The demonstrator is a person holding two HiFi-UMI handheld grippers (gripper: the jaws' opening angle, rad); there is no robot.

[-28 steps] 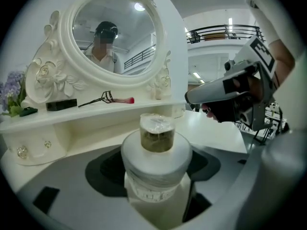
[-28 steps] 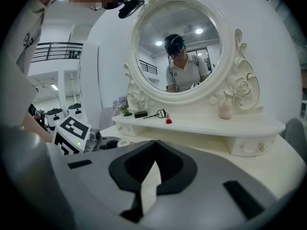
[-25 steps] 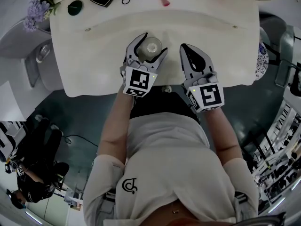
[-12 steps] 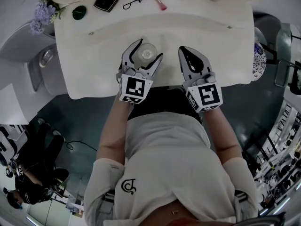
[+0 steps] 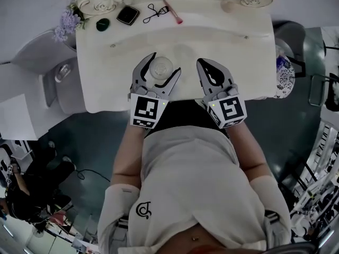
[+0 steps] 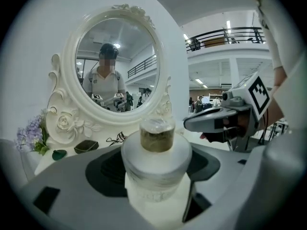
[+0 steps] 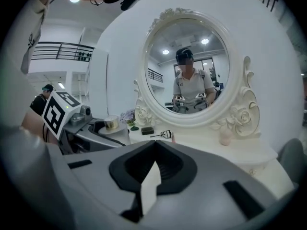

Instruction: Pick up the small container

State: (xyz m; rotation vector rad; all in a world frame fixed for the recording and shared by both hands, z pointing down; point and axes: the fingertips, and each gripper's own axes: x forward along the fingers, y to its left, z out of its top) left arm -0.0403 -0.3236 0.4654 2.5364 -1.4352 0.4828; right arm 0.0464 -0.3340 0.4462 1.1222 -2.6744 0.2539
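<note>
Looking down in the head view, the left tongs (image 5: 166,62) pinch the small container (image 5: 161,66) over the worktop (image 5: 106,83); the right tongs (image 5: 201,62) sit just beside, pressed together. The left gripper view shows the container wedged between its jaws. The right gripper view shows its jaws meeting, empty.

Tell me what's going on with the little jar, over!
Left gripper clamped on little jar. Right gripper shut, empty, alongside. Nothing near the jar on the table, over.
</note>
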